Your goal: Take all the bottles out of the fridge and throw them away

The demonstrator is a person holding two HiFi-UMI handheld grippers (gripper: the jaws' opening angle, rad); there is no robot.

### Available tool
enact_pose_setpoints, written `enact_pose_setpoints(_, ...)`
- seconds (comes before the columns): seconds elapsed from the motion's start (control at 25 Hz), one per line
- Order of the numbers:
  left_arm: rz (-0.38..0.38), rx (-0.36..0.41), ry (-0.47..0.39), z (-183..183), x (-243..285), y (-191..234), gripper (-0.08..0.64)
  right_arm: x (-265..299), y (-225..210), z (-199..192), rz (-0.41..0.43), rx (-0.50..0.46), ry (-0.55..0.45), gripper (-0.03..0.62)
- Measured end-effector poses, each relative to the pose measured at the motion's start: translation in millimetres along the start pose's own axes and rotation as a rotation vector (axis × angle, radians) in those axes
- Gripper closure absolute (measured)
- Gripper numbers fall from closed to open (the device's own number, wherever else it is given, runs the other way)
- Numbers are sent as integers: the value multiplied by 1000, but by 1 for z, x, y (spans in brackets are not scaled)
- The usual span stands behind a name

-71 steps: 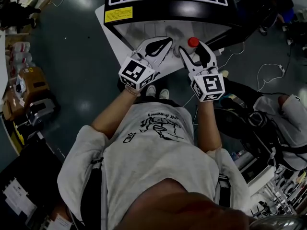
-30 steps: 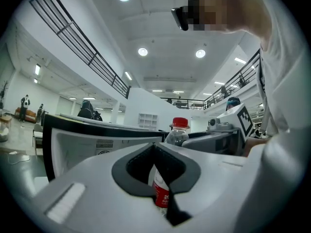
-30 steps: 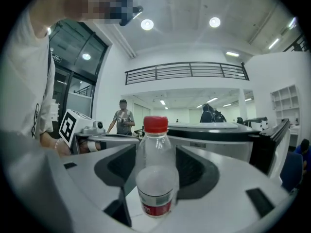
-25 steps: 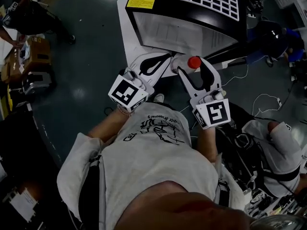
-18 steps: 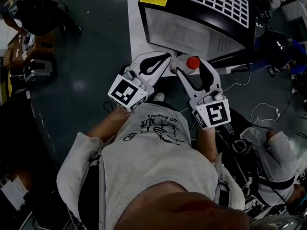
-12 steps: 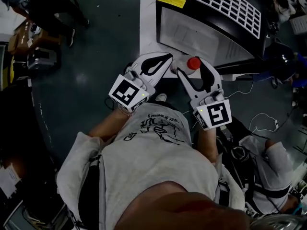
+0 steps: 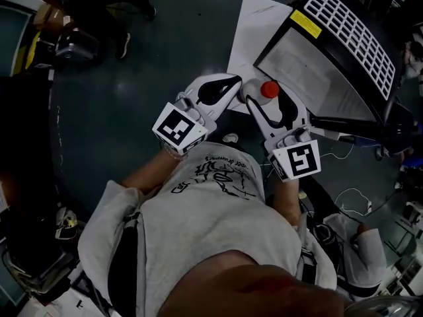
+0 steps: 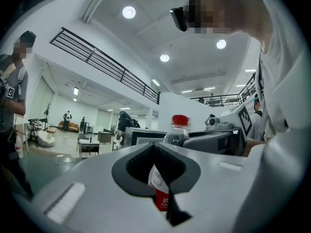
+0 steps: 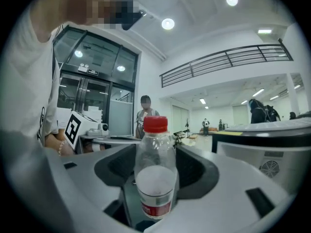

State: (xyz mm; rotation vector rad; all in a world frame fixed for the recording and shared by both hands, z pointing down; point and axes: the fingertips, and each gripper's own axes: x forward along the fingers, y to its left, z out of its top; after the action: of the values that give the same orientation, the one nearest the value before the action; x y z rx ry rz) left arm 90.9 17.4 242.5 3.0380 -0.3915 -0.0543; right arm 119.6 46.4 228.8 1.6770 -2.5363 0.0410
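Clasping a clear, red-capped plastic bottle, right gripper jaws; left gripper jaws clenched empty.

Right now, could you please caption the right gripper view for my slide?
Right gripper holding a clear, red-capped bottle upright between its jaws.

The head view was dim and underexposed, its floor nearly black but for a small glare at the top edge. Both gripper views were bright, lit by round ceiling lamps high above the jaws, with fisheye bending and black corners. The jaws' near surfaces were blurred; the bottle between the right jaws was sharp.
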Motion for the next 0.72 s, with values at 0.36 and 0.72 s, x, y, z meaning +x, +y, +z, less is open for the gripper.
enact_pose_setpoints(0.36, 137, -6, 5, 9, -86, 67, 551, 81, 68, 9, 134, -12, 9, 327)
enact_pose_setpoints(0.72, 182, -17, 2, 4, -151, 120, 552, 146, 115, 6, 162, -1, 29, 327)
